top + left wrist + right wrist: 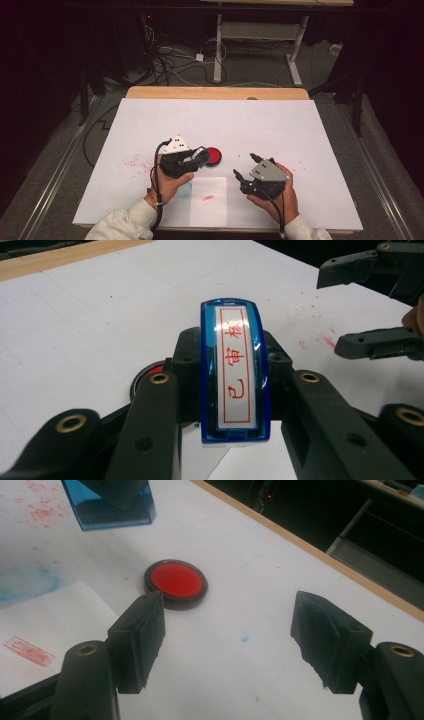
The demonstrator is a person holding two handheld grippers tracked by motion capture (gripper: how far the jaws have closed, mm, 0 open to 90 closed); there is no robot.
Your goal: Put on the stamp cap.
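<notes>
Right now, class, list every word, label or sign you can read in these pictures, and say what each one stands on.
"已审核", red characters in a red frame, on the white label of the blue stamp clamped in the left gripper.
Red framed imprint on the white sheet of paper: too small and blurred to read.
Nothing else is legible.

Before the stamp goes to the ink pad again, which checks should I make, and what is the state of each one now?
1. Left gripper shut on blue stamp: ok.
2. Stamp straight between the jaws: ok.
3. Red ink pad uncovered: ok.
4. Right gripper open, nothing between its jaws: ok.
5. White paper sheet already bears a red print: ok.
6. Ink on the stamp face: cannot tell.
</notes>
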